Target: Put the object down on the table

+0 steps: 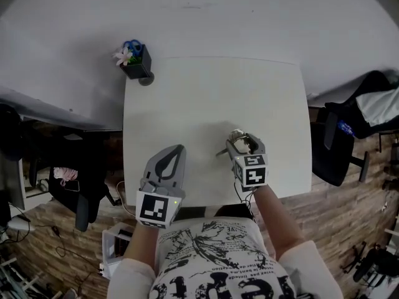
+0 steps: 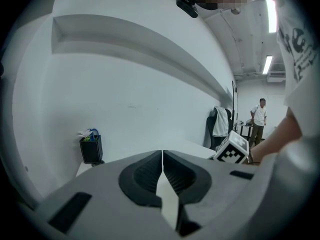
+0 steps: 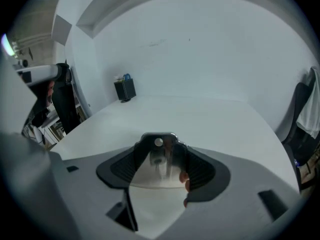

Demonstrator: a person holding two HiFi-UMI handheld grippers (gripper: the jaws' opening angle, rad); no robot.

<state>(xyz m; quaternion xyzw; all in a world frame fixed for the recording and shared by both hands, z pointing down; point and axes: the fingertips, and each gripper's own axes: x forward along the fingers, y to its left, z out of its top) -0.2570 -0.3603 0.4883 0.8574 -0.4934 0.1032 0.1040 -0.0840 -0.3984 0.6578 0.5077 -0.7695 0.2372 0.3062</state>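
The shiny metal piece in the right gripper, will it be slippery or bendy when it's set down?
The metal piece looks polished and mirror-like, so it may slip in the right gripper. It holds its shape between the jaws, so probably stiff. It seems flat, so unlikely to roll on the table.

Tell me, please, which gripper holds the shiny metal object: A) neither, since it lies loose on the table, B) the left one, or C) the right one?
C: the right gripper has its jaws closed on the metal object, while the left gripper has its jaws together on nothing.
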